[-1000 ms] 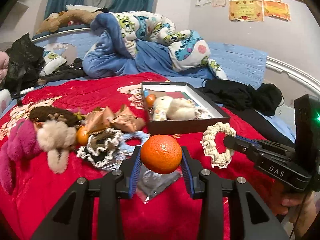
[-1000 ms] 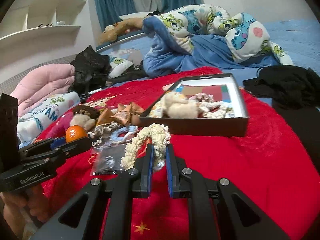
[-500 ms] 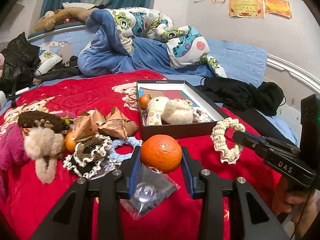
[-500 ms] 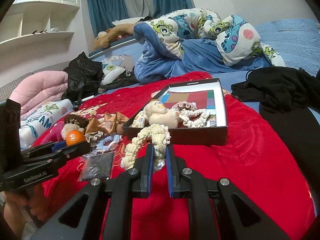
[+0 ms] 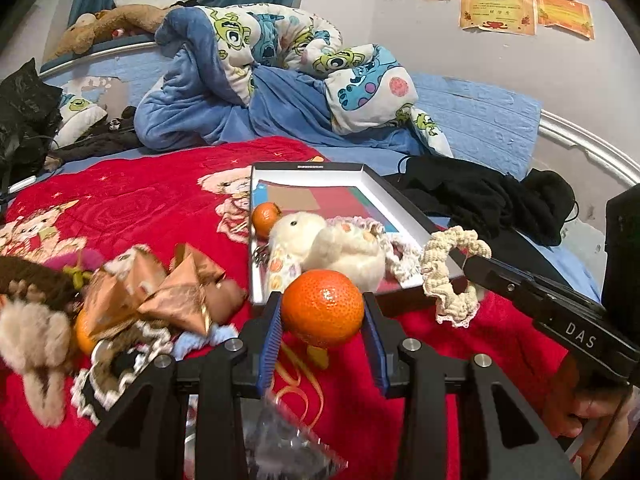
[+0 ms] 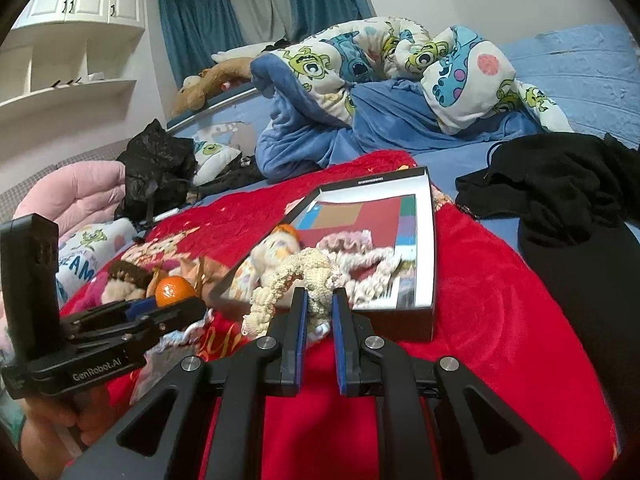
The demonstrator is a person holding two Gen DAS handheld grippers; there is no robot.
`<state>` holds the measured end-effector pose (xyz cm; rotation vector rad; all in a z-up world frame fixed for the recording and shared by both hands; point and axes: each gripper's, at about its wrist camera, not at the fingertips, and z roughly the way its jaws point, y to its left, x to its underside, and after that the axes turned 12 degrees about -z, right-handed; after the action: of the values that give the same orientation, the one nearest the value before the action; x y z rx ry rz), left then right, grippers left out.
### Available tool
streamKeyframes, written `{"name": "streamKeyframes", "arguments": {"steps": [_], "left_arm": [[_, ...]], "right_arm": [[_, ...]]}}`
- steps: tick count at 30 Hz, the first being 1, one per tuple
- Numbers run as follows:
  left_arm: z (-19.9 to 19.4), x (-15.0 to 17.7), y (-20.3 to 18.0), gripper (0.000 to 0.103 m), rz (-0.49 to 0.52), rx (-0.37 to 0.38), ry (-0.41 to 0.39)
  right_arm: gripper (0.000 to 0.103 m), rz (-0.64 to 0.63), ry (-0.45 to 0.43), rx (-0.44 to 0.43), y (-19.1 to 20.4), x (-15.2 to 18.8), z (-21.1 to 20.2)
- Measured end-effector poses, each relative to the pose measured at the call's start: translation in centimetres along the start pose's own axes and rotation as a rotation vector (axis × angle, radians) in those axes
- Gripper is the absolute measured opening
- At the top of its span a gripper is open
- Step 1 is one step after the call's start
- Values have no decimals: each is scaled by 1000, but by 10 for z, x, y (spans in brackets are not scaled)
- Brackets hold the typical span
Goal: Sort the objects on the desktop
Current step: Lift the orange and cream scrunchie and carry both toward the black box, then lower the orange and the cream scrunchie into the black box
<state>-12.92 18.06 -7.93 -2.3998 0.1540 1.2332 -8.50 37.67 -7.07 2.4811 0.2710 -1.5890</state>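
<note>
- The left gripper point(image 5: 322, 322) is clamping a tangerine point(image 5: 322, 308) between its blue pads, carrying it above the red bedspread point(image 5: 132, 204) just short of the near edge of the black box point(image 5: 404, 204), probably so it can join the fruit already inside.
- The right gripper point(image 6: 319, 312) is pinching a cream crocheted scrunchie point(image 6: 292, 276) with its jaws nearly together; the loop is hanging over the box's near edge, seemingly headed for the same box.
- Inside the box, a second tangerine point(image 5: 266, 216) is sitting against the left wall, a white plush toy point(image 5: 320, 240) is filling the near end, and a pale frilled scrunchie point(image 6: 360, 258) is lying beside it.
- Left of the box, unsorted things are waiting in a heap on the bedspread: bronze bows point(image 5: 160, 288), a fur pom-pom point(image 5: 32, 340) and another orange fruit, half hidden.
- Beyond the bedspread's far edge, a cartoon-print quilt point(image 5: 280, 52) is lying bunched up.
</note>
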Motion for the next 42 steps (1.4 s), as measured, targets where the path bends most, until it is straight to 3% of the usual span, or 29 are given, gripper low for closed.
{"name": "streamKeyframes", "arguments": {"steps": [22,42], "left_arm": [[72,-46,5,39,13,-14,-2],[80,-29,16,39,-14,-18,18]], "right_arm": [[12,30,-25,1,-34,-35,62],[13,34,62,70,-33,-15,67]]}}
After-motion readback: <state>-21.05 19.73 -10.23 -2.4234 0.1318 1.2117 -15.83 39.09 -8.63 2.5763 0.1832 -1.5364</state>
